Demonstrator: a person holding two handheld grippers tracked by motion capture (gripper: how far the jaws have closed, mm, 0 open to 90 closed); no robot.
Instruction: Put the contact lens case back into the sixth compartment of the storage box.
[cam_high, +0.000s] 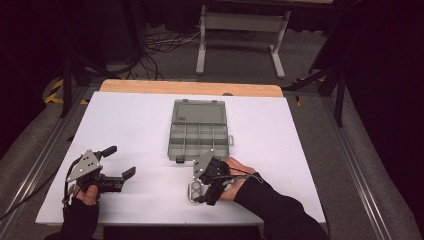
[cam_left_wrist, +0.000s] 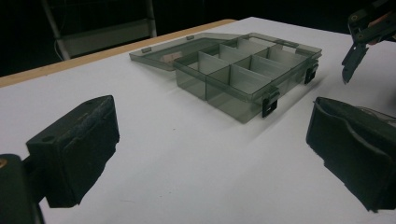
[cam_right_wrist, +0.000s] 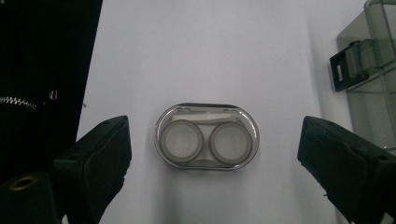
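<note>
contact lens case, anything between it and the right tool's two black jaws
Nothing but bare white table: in the right gripper view the contact lens case lies between the open jaws of the right tool, with a clear gap on each side.

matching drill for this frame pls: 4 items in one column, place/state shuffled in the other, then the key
Items
1. organizer box
2. oval lens case
3. left gripper
4. right gripper

Place or state
A. jaws open over bare white table, at the table's left
B. lid open and lying flat, compartments empty
C. jaws open, poised on either side of a small clear case
D. lying flat on the table near its front edge, two round wells inside

Pairs: 1-B, 2-D, 3-A, 4-C
</note>
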